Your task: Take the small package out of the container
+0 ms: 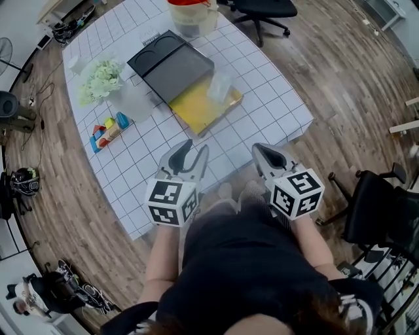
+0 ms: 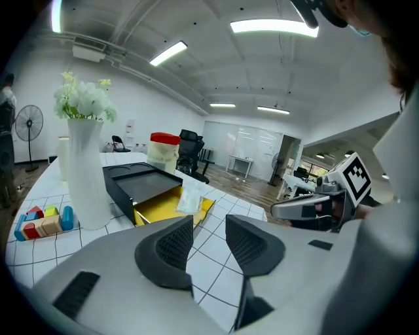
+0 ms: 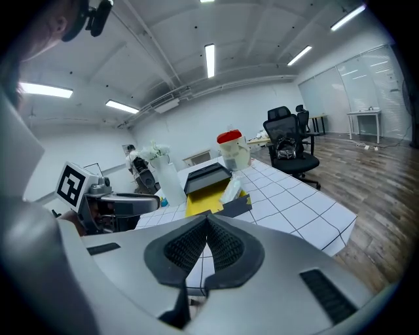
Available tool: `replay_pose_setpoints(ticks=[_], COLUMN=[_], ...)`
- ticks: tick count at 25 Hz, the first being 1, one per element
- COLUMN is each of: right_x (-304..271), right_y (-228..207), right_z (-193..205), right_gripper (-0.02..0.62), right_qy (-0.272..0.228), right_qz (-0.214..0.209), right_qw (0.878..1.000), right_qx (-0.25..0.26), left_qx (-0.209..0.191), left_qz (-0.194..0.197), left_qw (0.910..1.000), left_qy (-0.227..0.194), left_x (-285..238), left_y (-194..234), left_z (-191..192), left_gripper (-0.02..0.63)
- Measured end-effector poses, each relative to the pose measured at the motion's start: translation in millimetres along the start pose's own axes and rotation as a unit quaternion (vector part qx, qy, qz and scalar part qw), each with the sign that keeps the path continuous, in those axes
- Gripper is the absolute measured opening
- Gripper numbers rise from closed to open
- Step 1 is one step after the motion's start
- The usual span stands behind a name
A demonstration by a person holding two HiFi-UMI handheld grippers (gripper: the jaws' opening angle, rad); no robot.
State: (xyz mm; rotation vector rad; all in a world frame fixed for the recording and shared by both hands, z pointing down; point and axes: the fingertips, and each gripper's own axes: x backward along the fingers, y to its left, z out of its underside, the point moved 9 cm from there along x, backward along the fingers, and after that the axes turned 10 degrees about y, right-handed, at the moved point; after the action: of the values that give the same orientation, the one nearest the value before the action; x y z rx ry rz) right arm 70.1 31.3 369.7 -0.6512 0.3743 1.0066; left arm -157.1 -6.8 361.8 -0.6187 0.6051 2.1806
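Observation:
A black box (image 1: 171,64) stands on the white gridded table (image 1: 262,111), its yellow tray (image 1: 193,110) slid out toward me. The small clear package (image 1: 219,85) lies in that tray, and shows too in the left gripper view (image 2: 186,195) and the right gripper view (image 3: 232,190). My left gripper (image 1: 197,146) hovers over the table's near edge, short of the tray, jaws open with nothing between them (image 2: 209,219). To its right my right gripper (image 1: 258,148) is shut and empty, tips touching (image 3: 208,219).
A white vase of flowers (image 1: 101,78) and a small tray of coloured blocks (image 1: 108,129) stand left of the box. A red-lidded jar (image 1: 190,16) is at the far edge. Office chairs (image 1: 262,10) (image 1: 380,209) stand on the wooden floor around the table.

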Motion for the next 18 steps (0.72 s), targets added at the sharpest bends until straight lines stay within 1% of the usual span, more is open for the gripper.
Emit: replay_pose_setpoints(ticks=[2, 5, 9, 14, 18], right_x=[-5, -14, -29, -49, -65], right_y=[-5, -16, -35, -67, -94], right_z=[-5, -17, -33, -67, -89], right_gripper=[0.015, 0.015, 0.015, 0.015, 0.015], right_qy=[0.002, 0.004, 0.014, 0.024, 0.037], right_qz=[0.003, 0.002, -0.004, -0.027, -0.046], right_qw=[1.0, 1.0, 1.0, 0.999, 0.997], right_qx=[-0.001, 0.001, 0.011, 0.031, 0.043], left_qx=[0.002, -0.005, -0.011, 0.002, 0.0], left_qz=[0.003, 0.005, -0.001, -0.019, -0.035], left_qw=[1.0, 0.9999, 0.9998, 0.9995, 0.9982], left_qy=[0.004, 0.01, 0.017, 0.023, 0.048], left_x=[-8, -23, -43, -72, -101], left_y=[4, 7, 9, 14, 15], left_z=[-5, -16, -33, -59, -75], left_gripper=[0.16, 0.167, 0.17, 0.175, 0.178])
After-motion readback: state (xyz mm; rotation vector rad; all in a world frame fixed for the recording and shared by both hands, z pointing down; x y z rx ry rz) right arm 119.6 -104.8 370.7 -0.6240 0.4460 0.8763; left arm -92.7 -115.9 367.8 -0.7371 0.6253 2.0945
